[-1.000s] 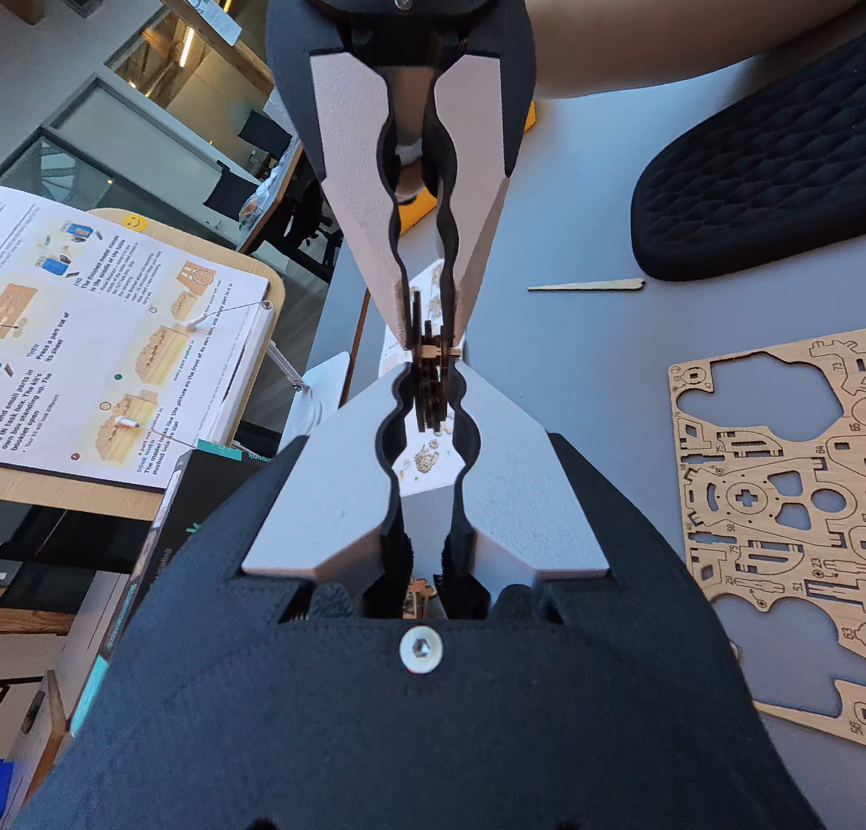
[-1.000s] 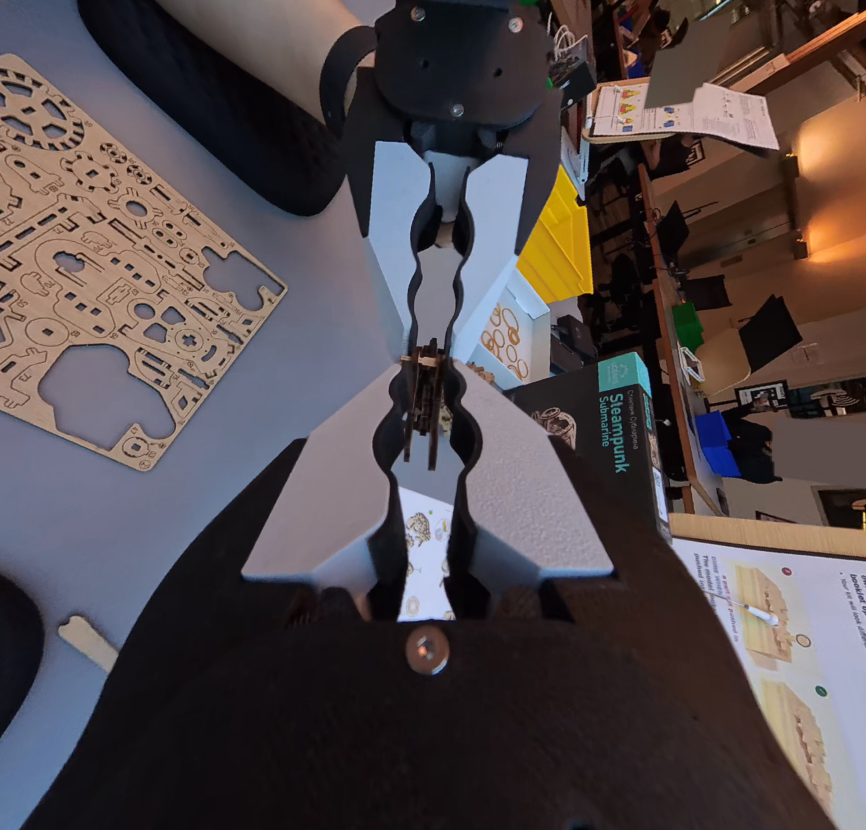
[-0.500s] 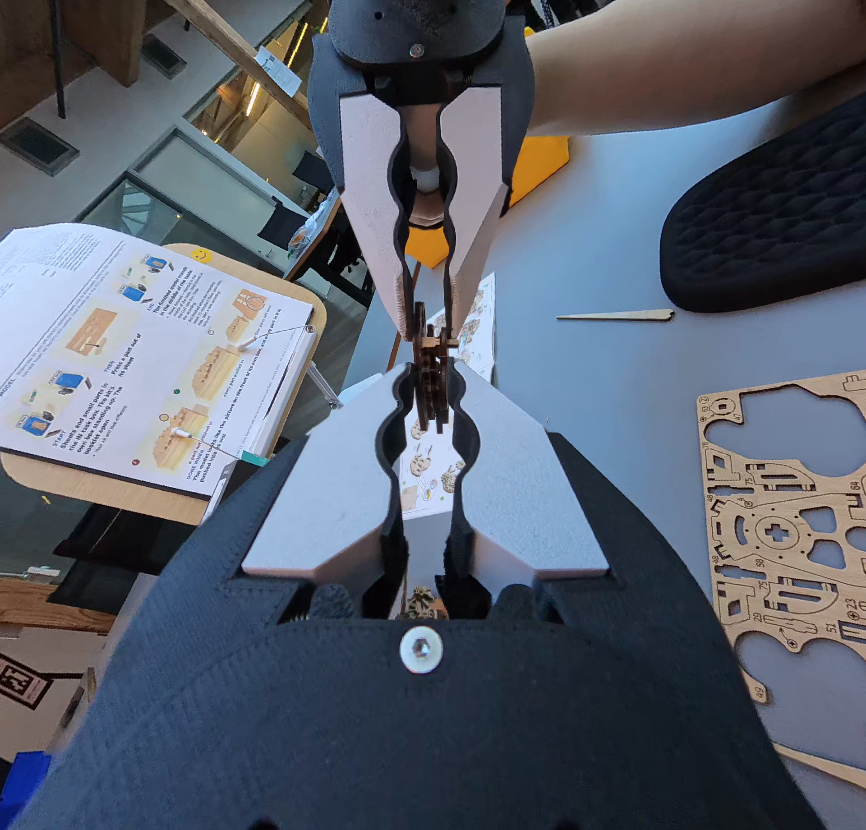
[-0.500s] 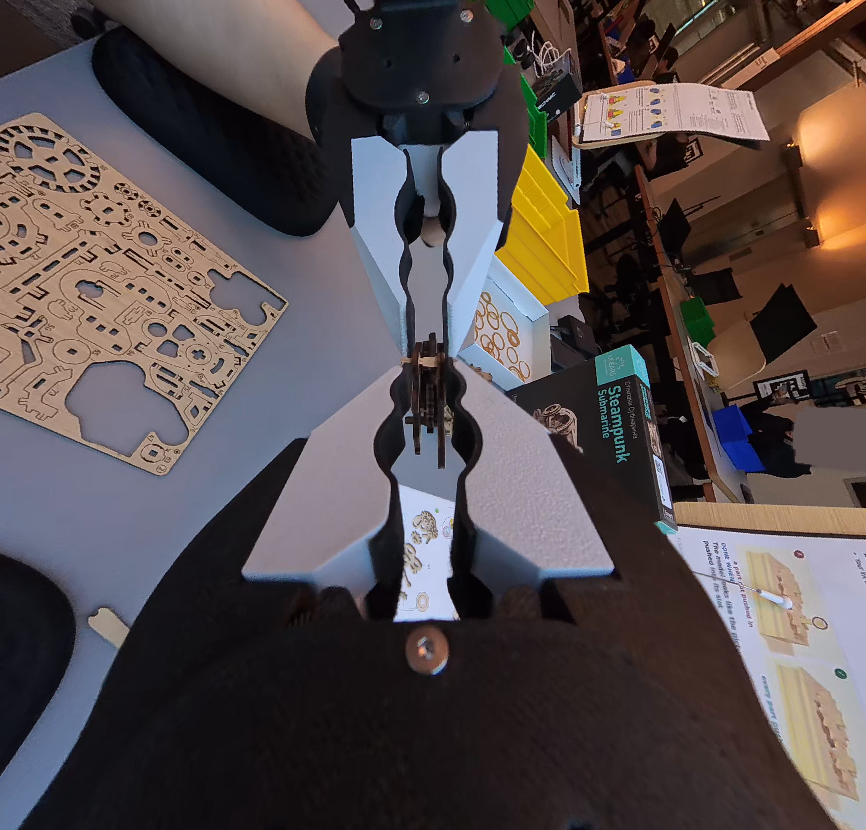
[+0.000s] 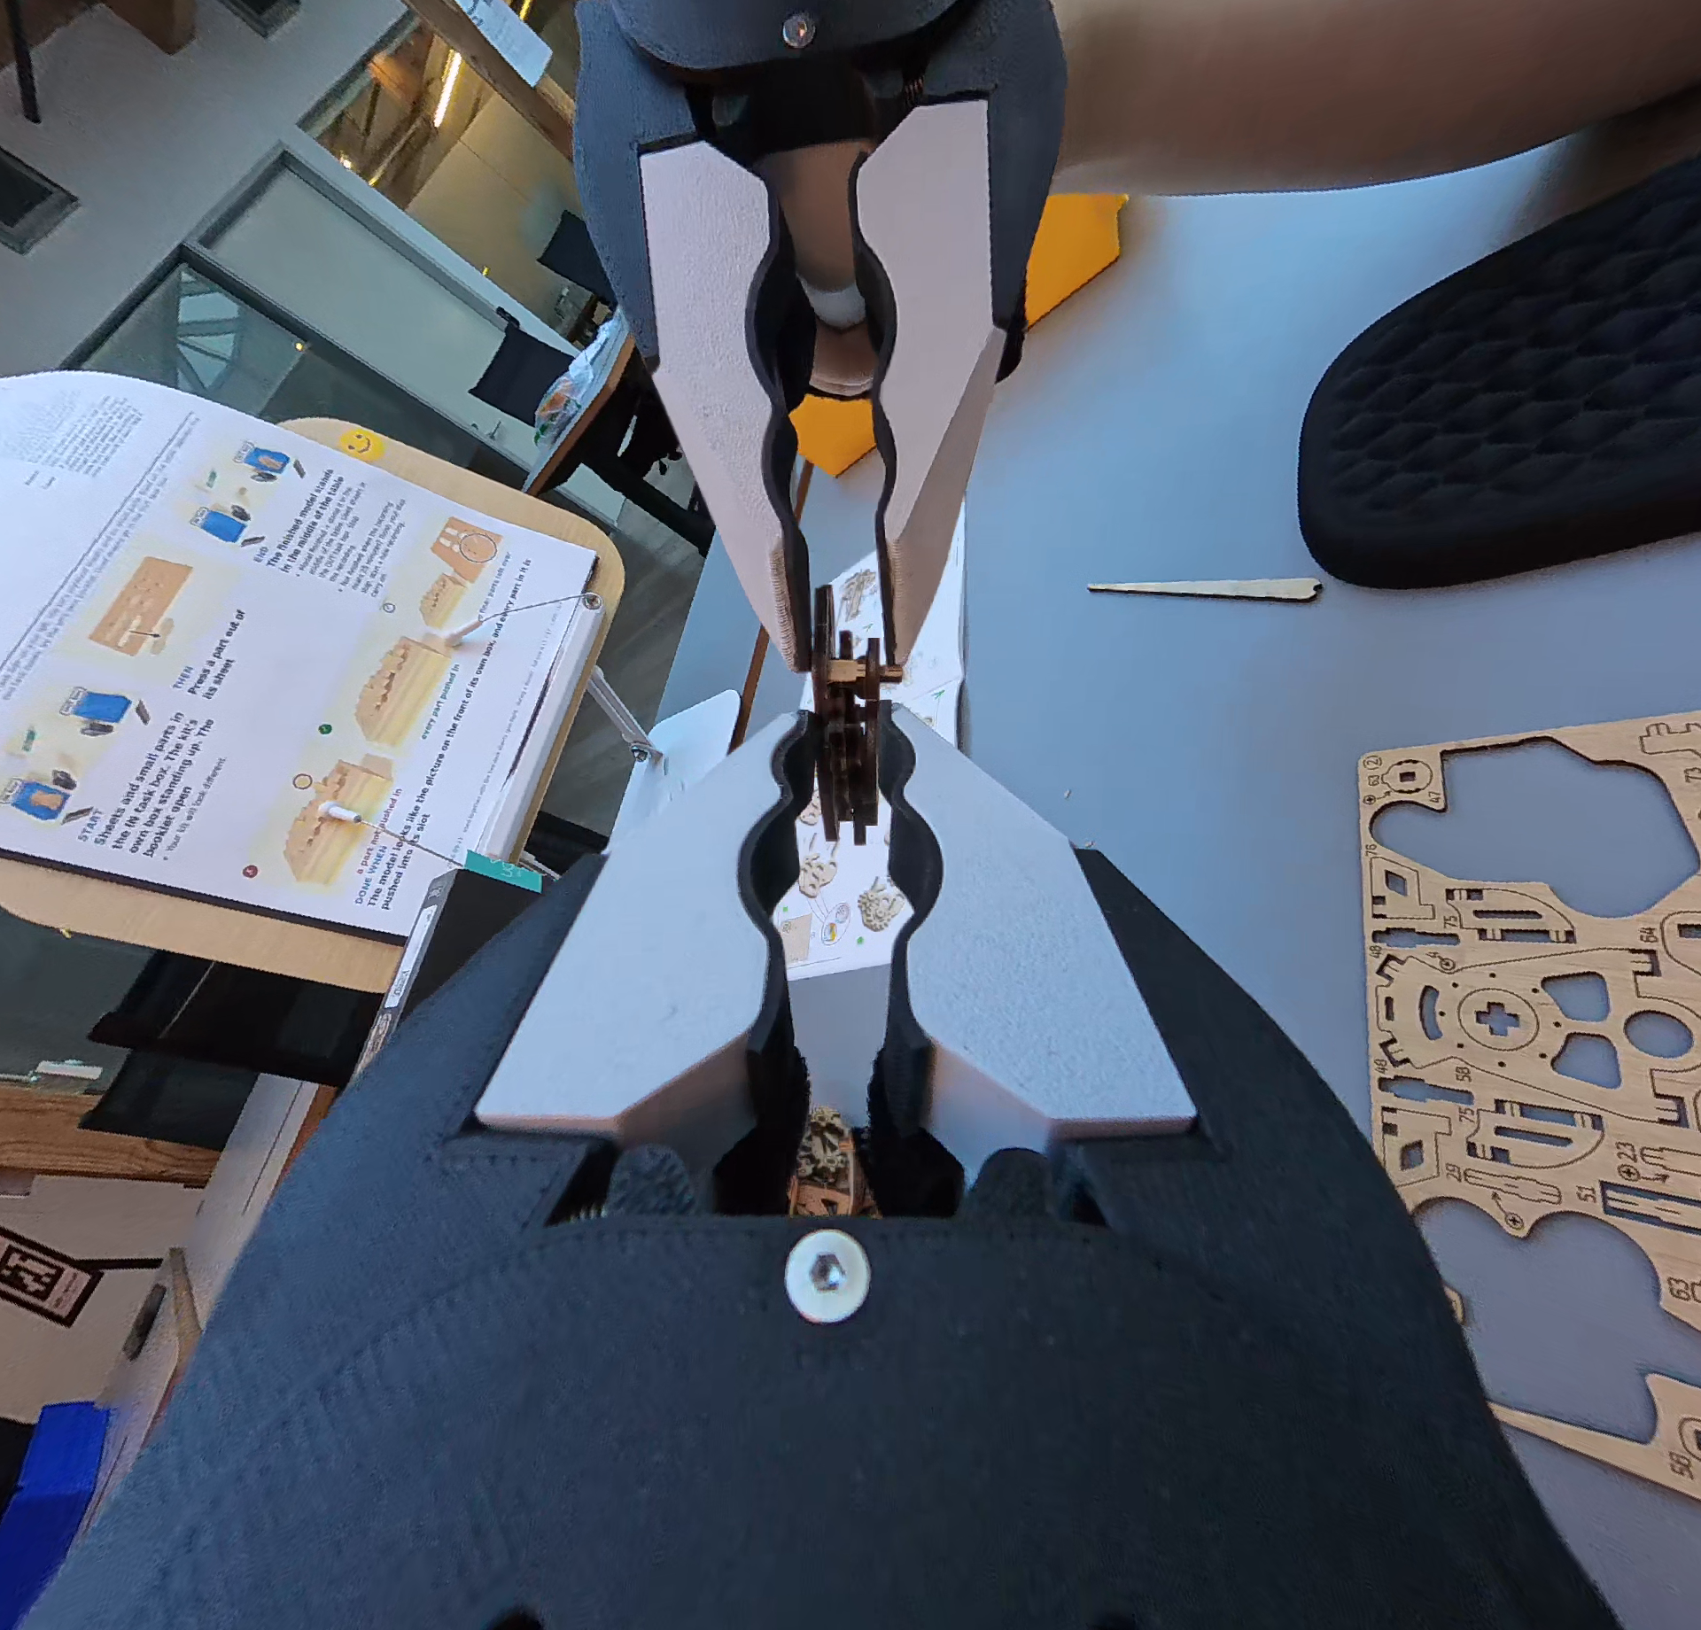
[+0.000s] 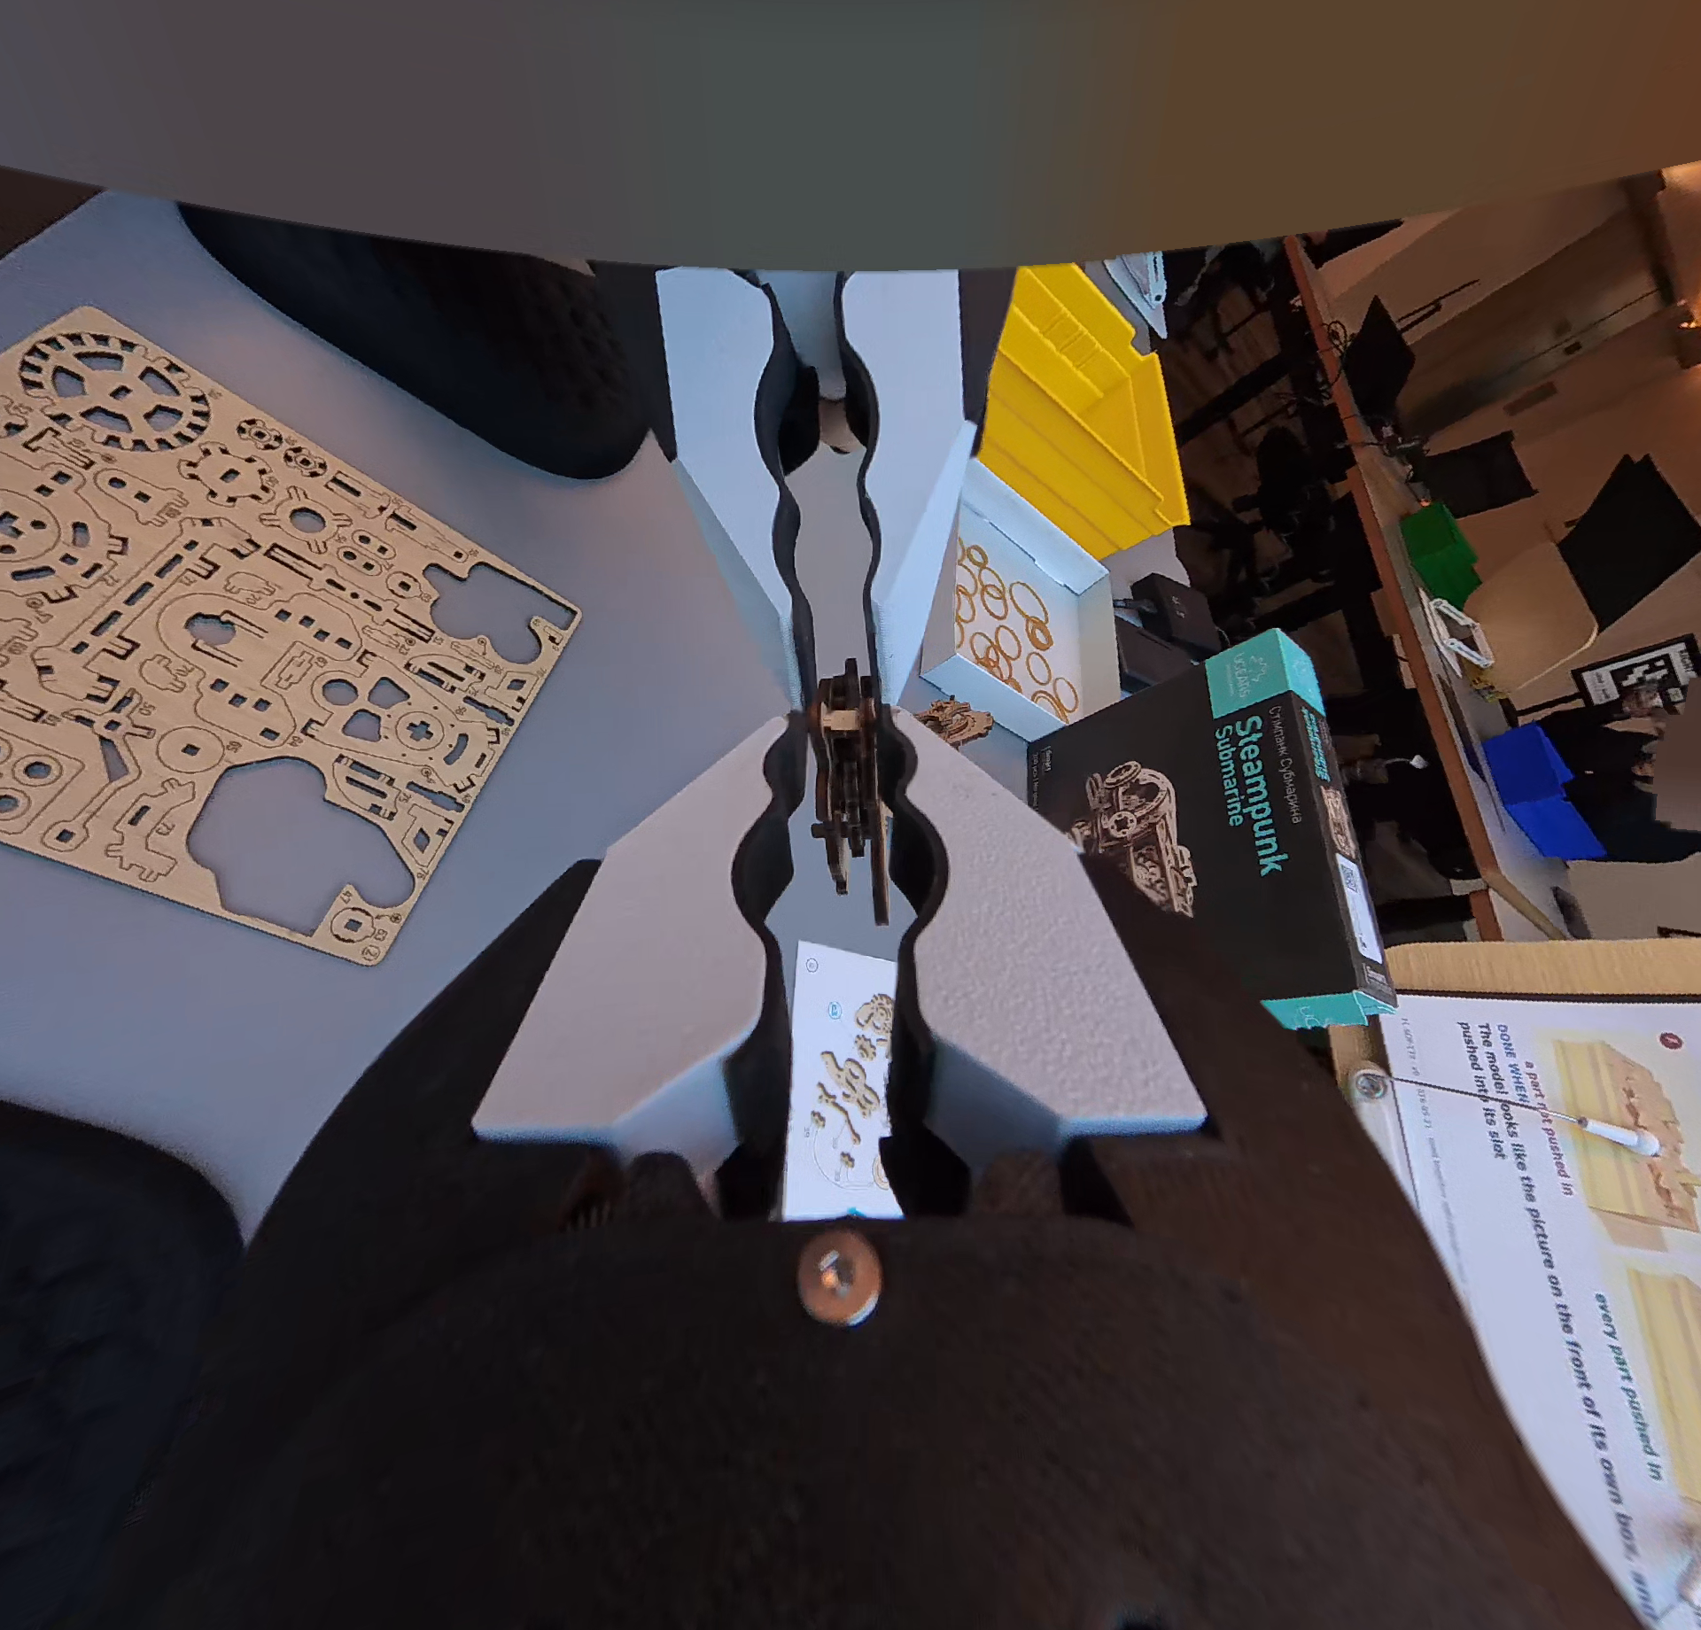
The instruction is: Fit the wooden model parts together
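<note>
The grey tabletop (image 5: 1197,757) carries a laser-cut plywood sheet (image 5: 1546,1034) with several parts already punched out, lying near its right edge in the left wrist view; a black padded rest (image 5: 1519,445) lies beyond it. The kit box (image 6: 1224,813) stands at the far edge beside a white tray of rings (image 6: 1012,629).

Above the middle of the tabletop, the left gripper (image 5: 845,762) and the right gripper (image 6: 842,757) meet tip to tip. Both sets of jaws are clenched on the same small wooden gear assembly (image 5: 842,739), held in the air between them.

The step in hand looks like pressing one piece onto a short axle. How far it has seated is hard to judge, since the stacked parts show edge-on. The next move probably calls for a straight, even squeeze along the axle, without twisting the thin wood.
</note>
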A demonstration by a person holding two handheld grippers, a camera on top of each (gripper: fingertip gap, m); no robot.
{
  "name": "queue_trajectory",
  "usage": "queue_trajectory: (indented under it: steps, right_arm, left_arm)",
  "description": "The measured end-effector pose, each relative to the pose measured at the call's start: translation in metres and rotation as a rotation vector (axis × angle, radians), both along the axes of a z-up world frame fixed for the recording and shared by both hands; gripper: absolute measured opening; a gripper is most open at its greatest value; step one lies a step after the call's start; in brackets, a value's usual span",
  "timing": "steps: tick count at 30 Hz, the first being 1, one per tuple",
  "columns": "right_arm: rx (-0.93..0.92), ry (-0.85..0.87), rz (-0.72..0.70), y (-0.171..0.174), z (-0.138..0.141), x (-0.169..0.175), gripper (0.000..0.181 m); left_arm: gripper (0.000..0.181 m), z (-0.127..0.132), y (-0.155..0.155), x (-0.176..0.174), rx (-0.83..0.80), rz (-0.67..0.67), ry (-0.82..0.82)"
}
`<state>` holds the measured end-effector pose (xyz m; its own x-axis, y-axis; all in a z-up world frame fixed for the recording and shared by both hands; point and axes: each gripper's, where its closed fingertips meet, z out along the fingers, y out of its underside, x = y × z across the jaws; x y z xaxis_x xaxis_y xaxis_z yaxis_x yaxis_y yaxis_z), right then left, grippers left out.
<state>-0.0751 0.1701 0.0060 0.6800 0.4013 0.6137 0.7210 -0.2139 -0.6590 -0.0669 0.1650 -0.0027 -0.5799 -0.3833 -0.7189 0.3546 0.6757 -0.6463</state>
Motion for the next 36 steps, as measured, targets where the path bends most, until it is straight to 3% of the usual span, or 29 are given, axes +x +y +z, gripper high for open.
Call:
queue_trajectory:
  steps: [9, 22, 36]
  right_arm:
    - [-0.033, 0.062, -0.077, 0.006, -0.003, 0.007, 0.014]
    - [0.022, 0.231, 0.04, 0.003, 0.01, -0.003, 0.02]
    - [0.061, 0.227, 0.024, 0.008, 0.014, -0.004, 0.014]
  left_arm:
    - [0.011, -0.002, 0.007, 0.007, 0.021, 0.055, 0.016]
    - [0.011, 0.008, 0.003, 0.001, -0.026, 0.018, 0.002]
    - [0.011, 0.014, 0.003, -0.003, -0.051, 0.002, 0.002]
